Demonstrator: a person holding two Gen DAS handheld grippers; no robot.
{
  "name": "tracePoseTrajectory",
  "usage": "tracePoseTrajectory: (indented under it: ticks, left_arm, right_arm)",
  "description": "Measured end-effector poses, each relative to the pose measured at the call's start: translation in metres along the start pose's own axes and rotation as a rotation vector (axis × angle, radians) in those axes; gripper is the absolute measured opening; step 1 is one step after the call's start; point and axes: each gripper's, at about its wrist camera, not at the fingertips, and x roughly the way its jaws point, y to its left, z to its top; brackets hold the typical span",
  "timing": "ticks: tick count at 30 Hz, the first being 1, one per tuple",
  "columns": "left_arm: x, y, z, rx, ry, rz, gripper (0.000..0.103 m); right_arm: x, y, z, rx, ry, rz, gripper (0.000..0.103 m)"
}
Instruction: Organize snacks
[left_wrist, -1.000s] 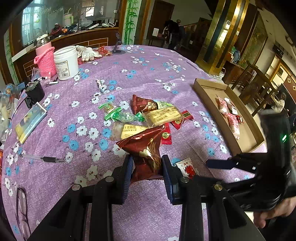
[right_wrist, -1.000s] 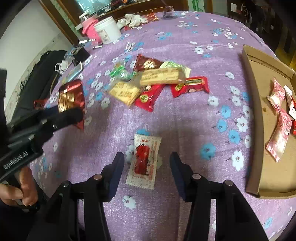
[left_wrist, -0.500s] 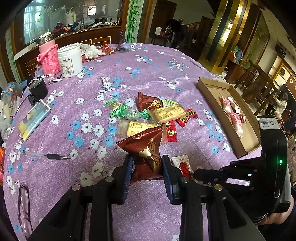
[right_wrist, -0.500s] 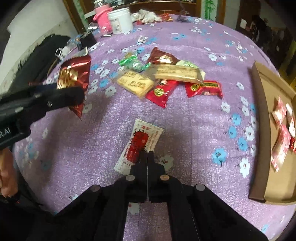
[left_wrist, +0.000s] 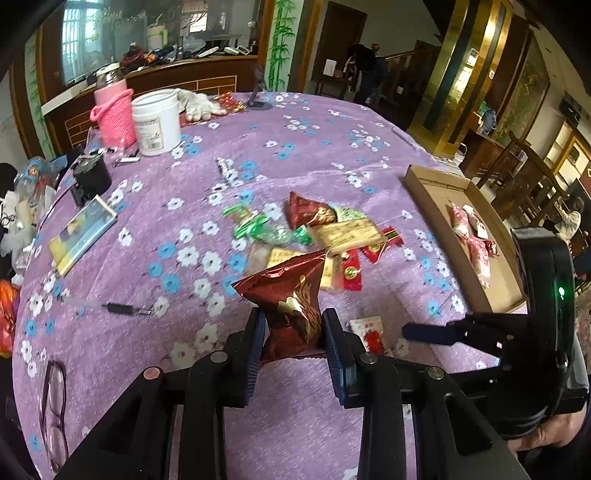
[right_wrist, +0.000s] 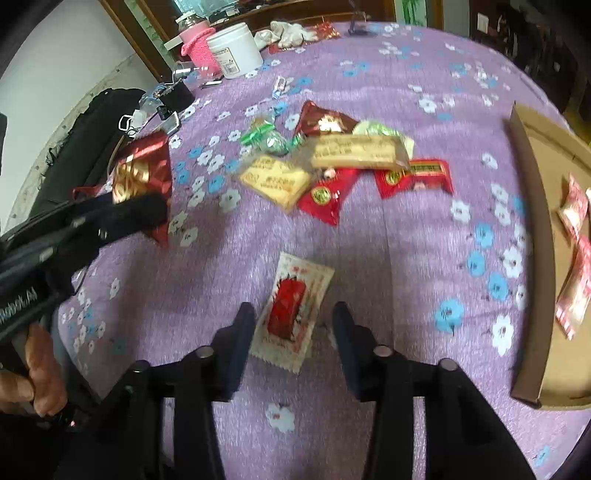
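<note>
My left gripper (left_wrist: 293, 332) is shut on a dark red foil snack bag (left_wrist: 291, 291), held above the purple cloth; the bag also shows in the right wrist view (right_wrist: 142, 170). My right gripper (right_wrist: 293, 321) is open, its fingers on either side of a white sachet with a red print (right_wrist: 290, 310) lying flat on the cloth; the sachet also shows in the left wrist view (left_wrist: 371, 332). A pile of mixed snacks (right_wrist: 343, 162) lies further back. A cardboard tray (right_wrist: 532, 206) at the right holds several pink packets (right_wrist: 572, 258).
At the back left stand a white tub (left_wrist: 157, 122) and a pink knitted holder (left_wrist: 114, 118). A pen (left_wrist: 122, 308), glasses (left_wrist: 53, 402), a flat card box (left_wrist: 83, 230) and a black device (left_wrist: 90, 177) lie on the left of the table.
My right gripper was open a second ago, shut above the sachet half a second ago, and is open again around it now. My left gripper keeps holding the red bag.
</note>
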Motion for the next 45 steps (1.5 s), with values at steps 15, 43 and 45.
tracePoseTrajectory:
  ticks: [15, 43, 45]
  left_arm:
    - [-0.007, 0.02, -0.013, -0.017, 0.002, 0.004, 0.033]
    - [0.034, -0.183, 0.028, 0.287, 0.039, -0.192, 0.033]
    - [0.041, -0.204, 0.03, 0.31, 0.058, -0.228, 0.033]
  right_arm:
    - [0.016, 0.024, -0.002, -0.104, -0.018, -0.121, 0.017]
    - [-0.121, -0.175, -0.043, 0.369, -0.306, -0.1, 0.017]
    - [-0.128, -0.194, -0.049, 0.405, -0.309, -0.109, 0.017]
